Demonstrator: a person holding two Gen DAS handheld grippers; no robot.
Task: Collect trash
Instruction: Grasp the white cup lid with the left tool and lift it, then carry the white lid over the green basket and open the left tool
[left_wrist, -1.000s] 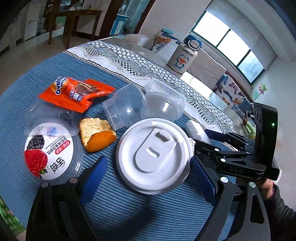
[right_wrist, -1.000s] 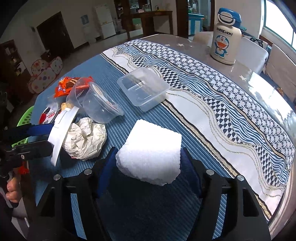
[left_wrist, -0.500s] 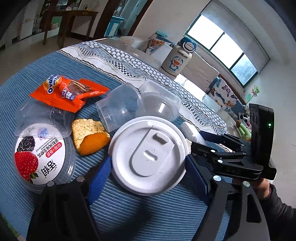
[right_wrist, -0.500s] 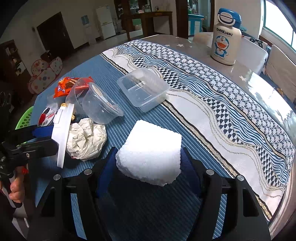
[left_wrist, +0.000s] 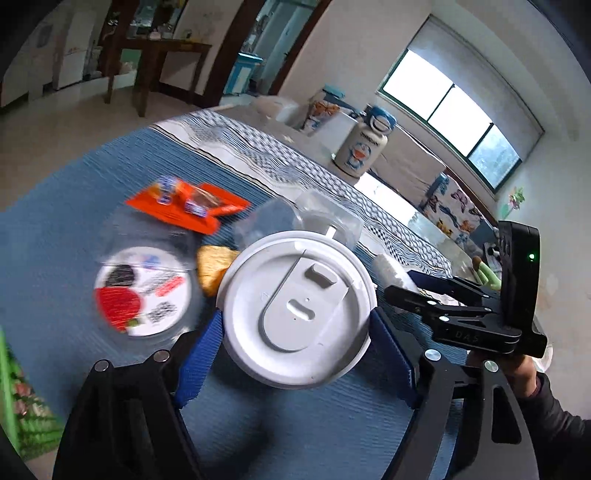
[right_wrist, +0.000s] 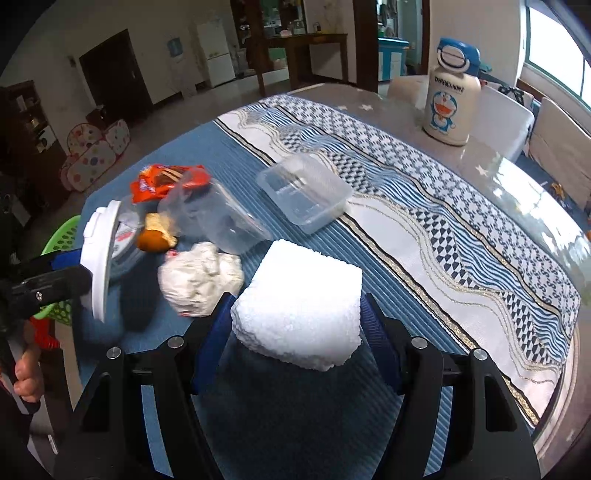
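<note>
My left gripper is shut on a round white plastic lid and holds it above the blue tablecloth; the lid also shows edge-on in the right wrist view. My right gripper is shut on a white foam block above the table. On the cloth lie an orange snack wrapper, a yogurt cup with a strawberry label, an orange bread piece, clear plastic cups, a crumpled white paper ball and a clear rectangular box.
A Doraemon bottle stands at the far side of the table. A green basket sits beyond the table's left edge, behind the left gripper. The patterned runner crosses the table. The table edge curves at the right.
My left gripper has lifted and tilted the white lid and drawn it back towards the table's left edge. The right gripper with the foam block has stayed put.
</note>
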